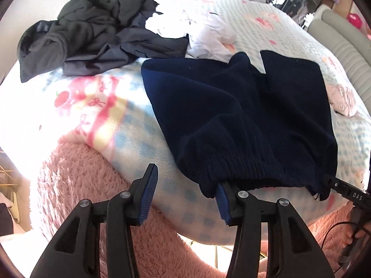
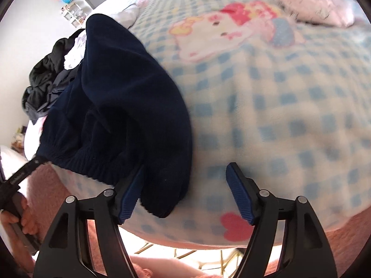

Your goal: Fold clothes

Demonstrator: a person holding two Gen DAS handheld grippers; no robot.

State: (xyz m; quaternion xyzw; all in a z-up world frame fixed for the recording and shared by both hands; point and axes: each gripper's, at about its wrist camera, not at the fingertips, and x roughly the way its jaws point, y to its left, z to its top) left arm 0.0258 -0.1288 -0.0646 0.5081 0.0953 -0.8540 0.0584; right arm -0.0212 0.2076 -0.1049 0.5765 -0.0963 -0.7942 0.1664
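Note:
A dark navy fleece garment (image 1: 243, 115) with a ribbed waistband lies spread on the bed; it also shows in the right wrist view (image 2: 120, 106). My left gripper (image 1: 185, 192) is open at the waistband's left corner, and the cloth drapes over its right finger (image 1: 222, 199). My right gripper (image 2: 185, 194) is open at the waistband's right corner, and the cloth hangs over its left finger (image 2: 132, 194). The right gripper's tip (image 1: 345, 190) shows in the left wrist view, touching the waistband edge.
A pile of black, grey and white clothes (image 1: 104, 30) lies at the far left of the bed. The blue-checked cartoon blanket (image 2: 278, 104) covers the bed. A pink fluffy cover (image 1: 81, 173) hangs at the near edge. A pink pillow (image 2: 324, 2) lies far right.

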